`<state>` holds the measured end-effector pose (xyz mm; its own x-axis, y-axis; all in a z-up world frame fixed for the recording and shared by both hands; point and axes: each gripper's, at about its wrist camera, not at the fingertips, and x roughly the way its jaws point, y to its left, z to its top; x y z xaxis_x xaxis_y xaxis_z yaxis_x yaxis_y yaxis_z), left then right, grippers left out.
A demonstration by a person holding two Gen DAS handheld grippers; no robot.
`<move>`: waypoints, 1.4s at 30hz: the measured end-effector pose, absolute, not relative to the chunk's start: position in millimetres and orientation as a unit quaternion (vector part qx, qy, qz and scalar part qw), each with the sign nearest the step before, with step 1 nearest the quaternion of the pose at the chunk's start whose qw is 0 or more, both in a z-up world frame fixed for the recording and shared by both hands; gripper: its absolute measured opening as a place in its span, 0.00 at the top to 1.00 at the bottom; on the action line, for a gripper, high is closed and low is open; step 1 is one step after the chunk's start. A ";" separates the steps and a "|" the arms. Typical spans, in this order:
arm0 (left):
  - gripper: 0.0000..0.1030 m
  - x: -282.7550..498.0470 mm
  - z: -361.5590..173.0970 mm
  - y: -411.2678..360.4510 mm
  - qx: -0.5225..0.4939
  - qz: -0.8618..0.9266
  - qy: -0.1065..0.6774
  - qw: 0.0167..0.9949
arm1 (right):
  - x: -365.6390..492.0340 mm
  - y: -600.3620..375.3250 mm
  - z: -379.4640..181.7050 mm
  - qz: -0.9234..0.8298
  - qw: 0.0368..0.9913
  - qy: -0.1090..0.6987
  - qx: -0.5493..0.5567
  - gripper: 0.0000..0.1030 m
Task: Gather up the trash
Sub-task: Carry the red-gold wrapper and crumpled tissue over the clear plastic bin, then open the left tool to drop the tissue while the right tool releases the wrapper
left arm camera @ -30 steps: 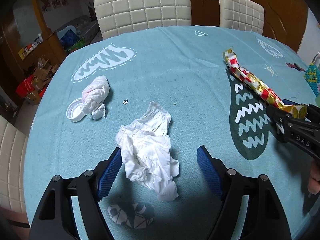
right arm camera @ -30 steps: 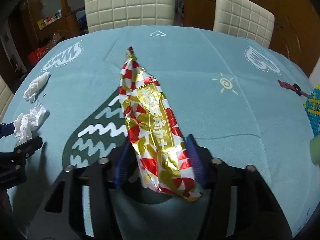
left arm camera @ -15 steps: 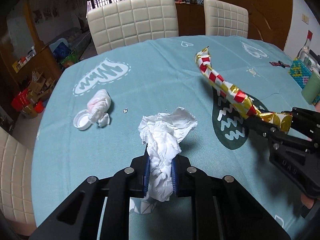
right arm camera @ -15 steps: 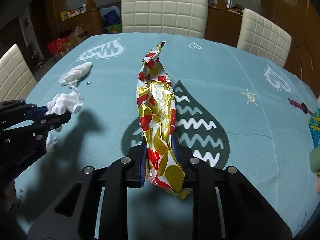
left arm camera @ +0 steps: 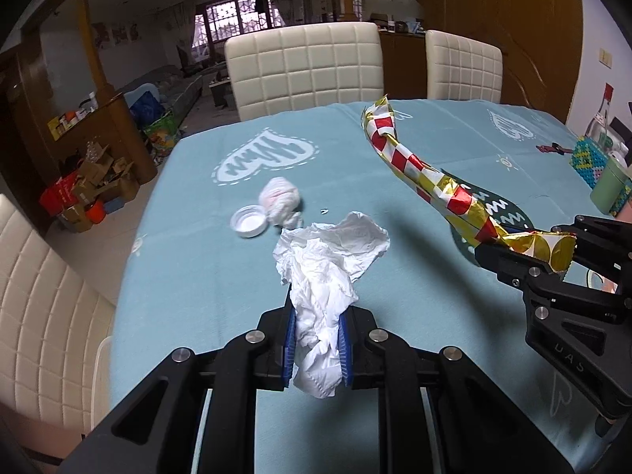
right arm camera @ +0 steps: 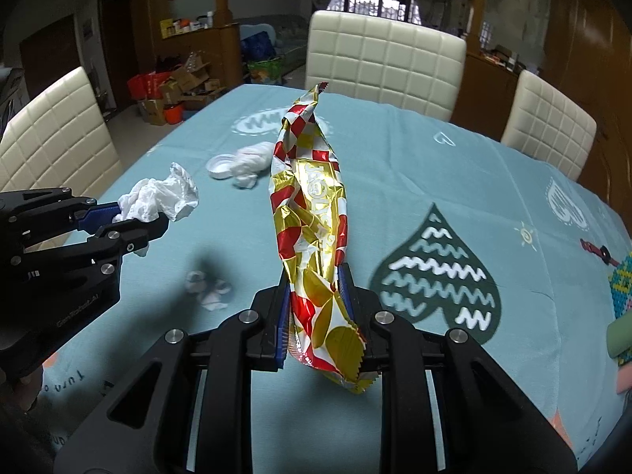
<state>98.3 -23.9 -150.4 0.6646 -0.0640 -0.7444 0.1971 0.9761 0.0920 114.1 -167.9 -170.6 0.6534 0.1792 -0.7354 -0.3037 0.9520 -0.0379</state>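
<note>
My left gripper is shut on a crumpled white tissue and holds it above the table; it also shows in the right wrist view. My right gripper is shut on a long gold and red snack wrapper, held up off the table; the wrapper also shows in the left wrist view. A second balled white tissue and a white bottle cap lie on the table beyond the left gripper.
The round table has a light blue cloth with heart prints. Cream padded chairs stand around it. A green cup and a beaded item sit at the right edge. Small white scraps lie on the cloth.
My left gripper closed on the white tissue and lifted it. My right gripper closed on the wrapper and raised it off the table. Both have risen.
</note>
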 end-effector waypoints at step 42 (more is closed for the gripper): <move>0.82 24.6 -146.5 249.8 -0.039 0.173 0.388 0.904 | 87.8 124.9 -147.0 0.371 0.840 0.338 -0.206 0.76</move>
<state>24.6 249.8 -146.5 0.6391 0.2821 -0.7155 -0.3434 0.9371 0.0628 87.8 124.9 -147.0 0.4962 0.4844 -0.7205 -0.7627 0.6397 -0.0952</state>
